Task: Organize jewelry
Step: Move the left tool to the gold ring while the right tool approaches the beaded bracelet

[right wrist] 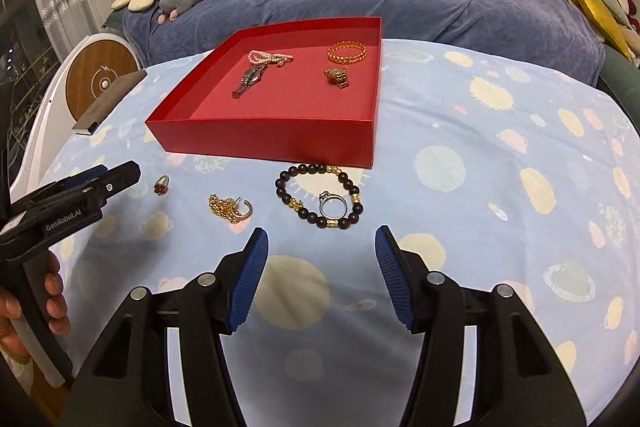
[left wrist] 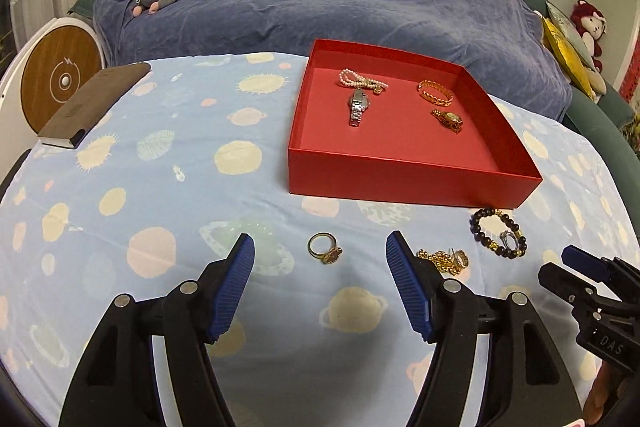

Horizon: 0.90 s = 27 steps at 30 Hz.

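Two hand-held grippers hover over a planet-print tablecloth (left wrist: 160,187) strewn with jewelry. The left gripper (left wrist: 320,247), its blue-padded fingers (left wrist: 236,287) spread wide and holding nothing, is aimed at a gold ring with a reddish stone (left wrist: 325,247) that lies on the cloth between its fingertips; in the right wrist view a hand (right wrist: 24,303) grips its handle at the left edge. Just right of it lies a tangle of gold earrings (left wrist: 442,259), then a dark beaded bracelet (left wrist: 498,233) with a silver ring (left wrist: 509,239) resting inside its loop, close to the front wall of an open red box (left wrist: 400,183). The box holds a pearl strand (left wrist: 362,79), a silver watch (left wrist: 358,105), a gold chain bangle (left wrist: 435,93) and a small gold watch (left wrist: 448,118). The right gripper (right wrist: 320,251), likewise wide open and empty, is poised just short of the beaded bracelet.
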Tool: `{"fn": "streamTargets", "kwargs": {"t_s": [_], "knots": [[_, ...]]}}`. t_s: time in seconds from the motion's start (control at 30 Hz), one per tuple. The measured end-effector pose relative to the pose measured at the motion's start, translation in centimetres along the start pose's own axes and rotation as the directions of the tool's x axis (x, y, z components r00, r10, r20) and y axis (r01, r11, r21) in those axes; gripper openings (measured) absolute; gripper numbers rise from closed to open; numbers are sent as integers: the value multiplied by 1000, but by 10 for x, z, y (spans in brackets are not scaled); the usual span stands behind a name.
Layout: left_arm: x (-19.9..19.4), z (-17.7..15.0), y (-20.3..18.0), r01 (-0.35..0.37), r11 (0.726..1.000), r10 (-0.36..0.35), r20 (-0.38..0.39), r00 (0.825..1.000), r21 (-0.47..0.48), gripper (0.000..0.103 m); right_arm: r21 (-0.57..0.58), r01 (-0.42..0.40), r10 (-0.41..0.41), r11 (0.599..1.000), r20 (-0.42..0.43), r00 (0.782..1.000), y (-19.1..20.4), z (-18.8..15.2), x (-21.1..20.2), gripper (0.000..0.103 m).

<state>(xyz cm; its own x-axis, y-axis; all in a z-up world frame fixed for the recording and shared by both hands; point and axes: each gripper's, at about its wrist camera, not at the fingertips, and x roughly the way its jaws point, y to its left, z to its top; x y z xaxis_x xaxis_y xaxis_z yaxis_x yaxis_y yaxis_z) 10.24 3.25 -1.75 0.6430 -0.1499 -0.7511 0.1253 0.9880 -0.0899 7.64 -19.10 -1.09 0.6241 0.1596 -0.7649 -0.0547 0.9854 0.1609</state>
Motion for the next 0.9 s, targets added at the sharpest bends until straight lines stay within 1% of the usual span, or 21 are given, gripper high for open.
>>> {"fn": "streamTargets", "kwargs": {"t_s": [0.13, 0.23, 0.37, 0.5, 0.6, 0.67, 0.77, 0.9], "knots": [[2, -2, 2, 8, 1000, -8, -10, 1000, 6, 66, 19, 12, -12, 1000, -6, 1000, -3, 4, 10, 52], [3, -3, 4, 8, 1000, -8, -8, 1000, 6, 66, 34, 28, -28, 999, 0, 1000, -8, 10, 15, 45], [6, -5, 9, 9, 1000, -8, -17, 1000, 5, 66, 46, 44, -44, 998, -3, 999, -13, 16, 24, 38], [8, -6, 9, 8, 1000, -7, -19, 1000, 20, 66, 48, 54, -54, 997, -6, 999, -15, 18, 29, 35], [11, -8, 6, 4, 999, -3, -25, 1000, 35, 66, 58, 50, -49, 997, -15, 999, -18, 20, 32, 33], [13, -8, 4, 4, 999, -3, -29, 1000, 36, 66, 72, 35, -34, 997, -20, 999, -21, 23, 35, 28], [13, -8, 3, 2, 999, -1, -28, 1000, 35, 66, 69, 46, -45, 997, -16, 999, -23, 28, 39, 23], [14, -6, 3, 6, 1000, -5, -26, 1000, 30, 66, 74, 42, -40, 996, -33, 999, -27, 31, 48, 20]]}}
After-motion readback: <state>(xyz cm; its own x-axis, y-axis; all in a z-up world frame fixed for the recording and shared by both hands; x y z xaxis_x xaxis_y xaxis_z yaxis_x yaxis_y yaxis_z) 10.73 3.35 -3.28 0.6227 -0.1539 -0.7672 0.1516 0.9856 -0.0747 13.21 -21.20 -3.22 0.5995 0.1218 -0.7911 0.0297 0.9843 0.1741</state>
